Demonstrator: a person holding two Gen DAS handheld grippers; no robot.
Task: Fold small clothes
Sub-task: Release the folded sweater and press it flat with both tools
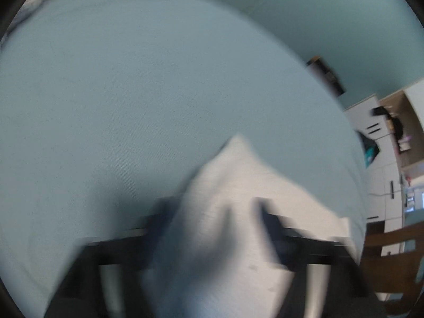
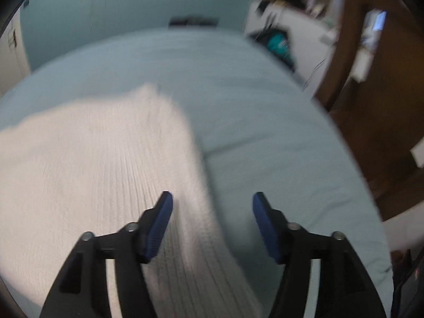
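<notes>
Item: white ribbed garment (image 2: 100,164), flat on bed (image 2: 251,100) for folding. Your right gripper (image 2: 212,225) fingers stood spread, straddling its edge; left gripper (image 1: 212,228) spread, unpinched.

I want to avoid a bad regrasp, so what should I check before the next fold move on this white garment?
1. Right gripper open, fingers apart: ok.
2. Right gripper free of the white ribbed garment: ok; cloth lies between the fingers, not pinched.
3. Left gripper open: ok; fingers spread wide.
4. Left gripper clear of the garment: cannot tell; blurred cloth bunches between its fingers.
5. Garment flat on the light blue sheet: cannot tell; blurred.
6. Fold edge aligned: cannot tell.
</notes>
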